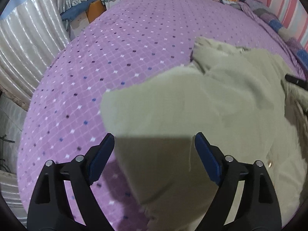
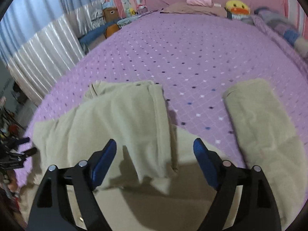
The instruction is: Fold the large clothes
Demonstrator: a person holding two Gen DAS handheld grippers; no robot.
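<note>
Two grippers are in use, one in each of my hands, both angled down at a beige garment (image 1: 221,104) lying on a bed covered by a purple spread (image 1: 119,44) with small diamond dots. My left gripper (image 1: 154,148) has its fingers spread wide; the blue pads (image 1: 207,159) stand on either side of a folded-over flap of the garment without pressing on it. That flap lies loosely over the layer beneath, with its near edge between the fingers and its body running away up the bed. The rest of the garment extends to the right in the left wrist view, where a dark tip of the other gripper shows at the frame edge. My right gripper (image 2: 155,150) also has its fingers spread wide, pads (image 2: 105,163) clear of the cloth; nothing is pinched. In the right wrist view the garment (image 2: 119,115) shows as a folded section lying left of centre, with more cloth under and below the fingers, and a separate leg or sleeve (image 2: 259,123) lying out to the right, apart from the folded section, with bare spread between them. Whether it is trousers or a top I cannot tell. At the head of the bed sit a yellow duck plush (image 2: 237,6), a pink item (image 2: 198,0) and a brown pillow (image 2: 192,8). Pale curtains (image 2: 38,44) hang along the left side.
</note>
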